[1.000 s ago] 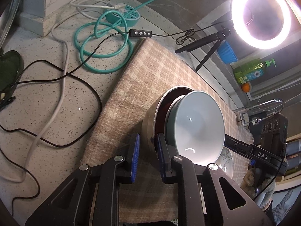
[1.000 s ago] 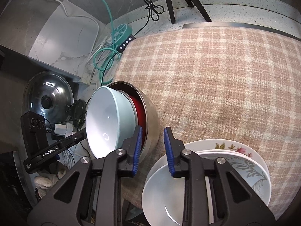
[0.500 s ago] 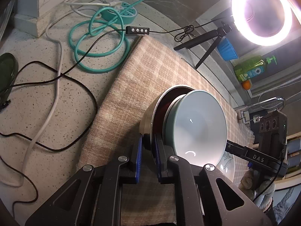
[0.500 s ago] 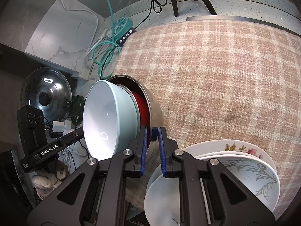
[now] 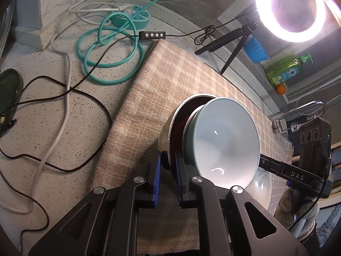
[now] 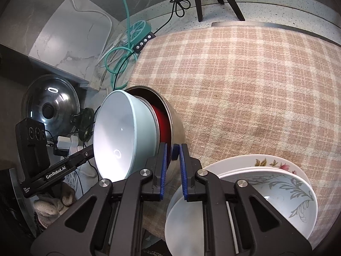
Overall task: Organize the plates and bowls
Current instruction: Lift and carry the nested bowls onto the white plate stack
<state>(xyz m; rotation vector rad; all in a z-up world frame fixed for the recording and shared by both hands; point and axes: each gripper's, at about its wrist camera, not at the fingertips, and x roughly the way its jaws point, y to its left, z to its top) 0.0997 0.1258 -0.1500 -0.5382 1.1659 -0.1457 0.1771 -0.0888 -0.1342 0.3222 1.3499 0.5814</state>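
Note:
Three bowls sit nested and tipped on edge: a steel bowl (image 5: 164,136) (image 6: 178,128) outermost, a red bowl (image 5: 179,123) (image 6: 162,123) inside it, and a pale blue bowl (image 5: 226,145) (image 6: 119,136) innermost. My left gripper (image 5: 168,157) is shut on the steel bowl's rim. My right gripper (image 6: 172,149) is shut on the same rim from the opposite side. Each gripper's black body shows in the other's view, with a gloved hand behind it. Down at the right lie a flowered plate (image 6: 275,164), a leaf-patterned bowl (image 6: 298,198) and a white bowl (image 6: 187,219), stacked together.
A plaid cloth (image 6: 245,81) covers the speckled counter (image 5: 42,117). A ring light on a tripod (image 5: 289,10), a teal cable coil (image 5: 110,57), a power strip (image 5: 136,17) and black cables lie at the back. A glass pot lid (image 6: 51,106) leans at the left.
Both grippers' jaws stood open astride the steel bowl's rim and have closed onto it. The nested bowls have barely shifted.

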